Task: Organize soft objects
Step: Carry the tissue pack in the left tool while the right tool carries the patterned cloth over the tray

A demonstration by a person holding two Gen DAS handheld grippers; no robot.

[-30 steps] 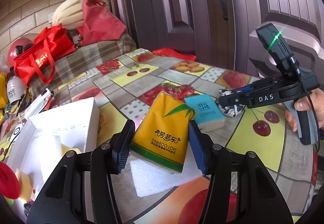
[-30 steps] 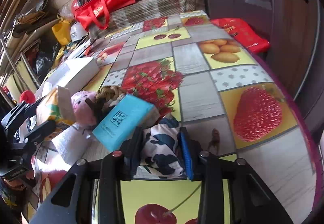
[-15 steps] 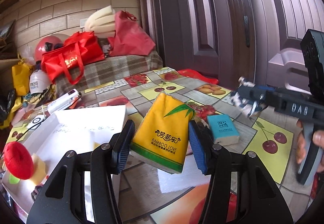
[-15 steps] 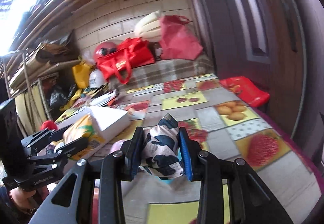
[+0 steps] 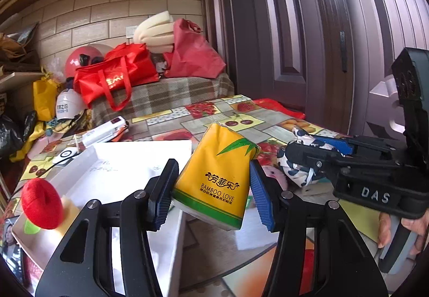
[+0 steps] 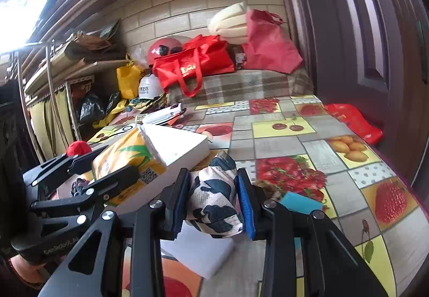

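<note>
My left gripper [image 5: 211, 192] is shut on a yellow tissue pack [image 5: 218, 176] and holds it above the table beside the white box [image 5: 120, 171]. My right gripper [image 6: 211, 200] is shut on a black-and-white cow-print pouch [image 6: 214, 203] and holds it in the air just right of the tissue pack [image 6: 126, 160]. The pouch [image 5: 297, 165] and right gripper also show in the left wrist view. A red yarn ball [image 5: 41, 203] sits in the box. A blue tissue pack [image 6: 301, 201] and a pink plush [image 5: 273, 176] lie on the table below.
The fruit-print table [image 6: 295, 136] holds a white foam sheet [image 6: 201, 251] near its front edge. Red bags [image 5: 115, 79], a helmet [image 5: 64, 106] and foam pads crowd the bench behind. A dark door [image 5: 295, 28] stands close on the right.
Both grippers have risen from the table with their loads. The right gripper has carried the pouch leftward, close beside the tissue pack and the white box.
</note>
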